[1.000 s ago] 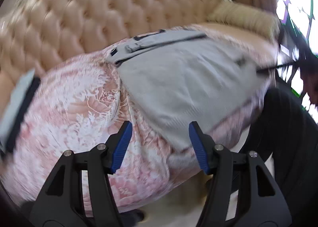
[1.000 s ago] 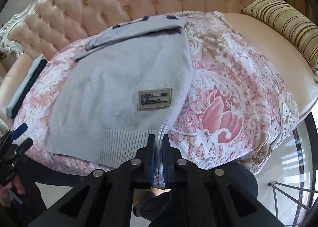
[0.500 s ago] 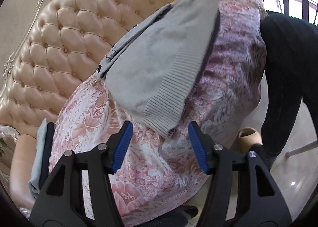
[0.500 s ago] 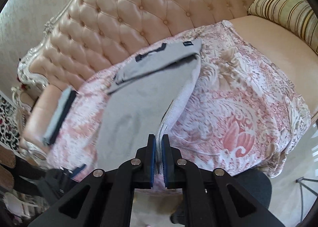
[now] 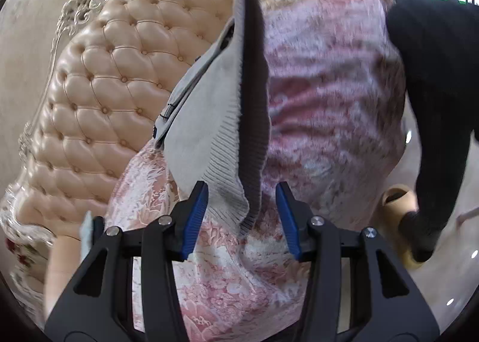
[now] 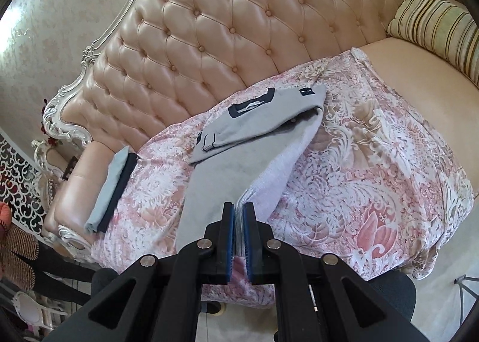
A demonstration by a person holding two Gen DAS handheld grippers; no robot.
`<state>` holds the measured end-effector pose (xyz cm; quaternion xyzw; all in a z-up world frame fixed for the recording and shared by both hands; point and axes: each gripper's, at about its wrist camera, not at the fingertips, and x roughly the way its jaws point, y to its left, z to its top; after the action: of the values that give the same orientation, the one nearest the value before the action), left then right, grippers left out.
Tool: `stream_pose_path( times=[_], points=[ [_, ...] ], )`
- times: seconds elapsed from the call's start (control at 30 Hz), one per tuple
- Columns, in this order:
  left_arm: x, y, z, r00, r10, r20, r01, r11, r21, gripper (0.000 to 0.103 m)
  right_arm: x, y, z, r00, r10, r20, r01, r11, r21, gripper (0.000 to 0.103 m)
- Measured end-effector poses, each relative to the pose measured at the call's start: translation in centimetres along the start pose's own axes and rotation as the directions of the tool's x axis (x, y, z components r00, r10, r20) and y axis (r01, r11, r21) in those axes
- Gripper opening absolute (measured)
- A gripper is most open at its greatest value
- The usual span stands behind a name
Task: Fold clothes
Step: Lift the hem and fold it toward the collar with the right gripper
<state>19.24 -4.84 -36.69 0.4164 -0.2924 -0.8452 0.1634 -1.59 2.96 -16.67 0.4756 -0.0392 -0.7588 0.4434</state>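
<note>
Overhead, the right gripper (image 6: 239,223) tilts down toward the sofa (image 6: 239,30), its jaws clenched on the ribbed hem of one grey sweater (image 6: 227,159). From that grip the sweater's near end hangs lifted, while its far end with the dark-trimmed collar rests on the pink floral cover (image 6: 359,168) draped over the seat.

Lower and to the left, the left gripper (image 5: 241,216) also points downward, rolled so the scene leans sideways in its view. Its jaws have just been closing; the sweater's (image 5: 206,120) hanging hem corner sits between the blue pads, which stand apart on either side and do not press it.

One folded grey-and-dark garment (image 6: 112,189) lies at the cover's left edge on the sofa. One striped cushion (image 6: 440,24) sits at the far right, partly cut off by the frame. In the left wrist view the cover (image 5: 323,96) is blurred, and a person's dark-clad leg (image 5: 440,108) stands at the right beside a pale slipper (image 5: 401,198).
</note>
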Motion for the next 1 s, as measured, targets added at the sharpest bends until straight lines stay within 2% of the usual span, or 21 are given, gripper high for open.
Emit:
stream_pose_path(
  times=[0.03,0.1,0.17,0.33,0.43,0.5,0.6,0.67,0.73,0.8,0.93,1.0],
  points=[
    [0.3,-0.1,-0.1,1.0,0.018,-0.014,-0.018,1.0,0.009,0.044,-0.1,0.1,0.0,1.0,0.001,0.0,-0.001,1.0,-0.003,0.006],
    [0.8,0.0,-0.2,0.998,0.045,-0.034,-0.044,0.999,0.02,0.016,-0.2,0.2,0.1,1.0,0.004,0.002,-0.004,1.0,-0.012,0.006],
    [1.0,0.2,-0.2,0.997,0.066,-0.045,-0.065,0.998,0.026,0.008,-0.2,0.0,0.0,1.0,-0.006,0.003,0.006,1.0,-0.021,0.006],
    [0.5,1.1,-0.1,0.996,0.087,-0.019,-0.087,0.996,0.004,0.008,0.2,-1.0,-0.9,0.996,-0.085,-0.02,0.083,0.994,-0.076,0.006],
    [0.3,1.8,0.0,0.997,0.073,-0.012,-0.073,0.997,-0.024,0.008,0.6,-1.3,-2.4,0.981,-0.194,-0.012,0.187,0.957,-0.222,0.011],
    [-0.2,2.2,0.1,0.998,0.062,-0.003,-0.062,0.997,-0.052,0.008,1.2,-0.6,-4.2,0.965,-0.264,-0.003,0.242,0.888,-0.392,0.011],
    [-0.7,3.2,0.5,0.999,0.039,0.011,-0.038,0.995,-0.091,0.008,2.6,0.8,-7.9,0.938,-0.347,0.024,0.282,0.719,-0.636,0.02],
    [-0.8,3.9,0.9,0.999,0.026,0.018,-0.024,0.993,-0.114,0.008,3.5,1.5,-10.2,0.936,-0.353,0.023,0.254,0.626,-0.737,0.036],
    [-0.8,4.9,1.3,1.0,0.009,0.023,-0.006,0.991,-0.133,0.008,4.3,2.1,-12.3,0.934,-0.355,0.023,0.226,0.542,-0.809,0.041],
    [-0.8,5.8,1.7,1.0,-0.01,0.027,0.014,0.988,-0.152,0.008,4.7,2.7,-13.5,0.934,-0.356,0.039,0.219,0.482,-0.848,0.042],
    [-0.7,7.4,2.4,0.999,-0.035,0.039,0.042,0.985,-0.168,0.008,5.8,3.9,-15.2,0.919,-0.379,0.111,0.249,0.338,-0.908,0.053],
    [-0.7,8.2,2.9,0.998,-0.046,0.046,0.053,0.983,-0.174,0.008,6.5,4.3,-15.6,0.913,-0.384,0.137,0.257,0.281,-0.925,0.055]
  ],
)
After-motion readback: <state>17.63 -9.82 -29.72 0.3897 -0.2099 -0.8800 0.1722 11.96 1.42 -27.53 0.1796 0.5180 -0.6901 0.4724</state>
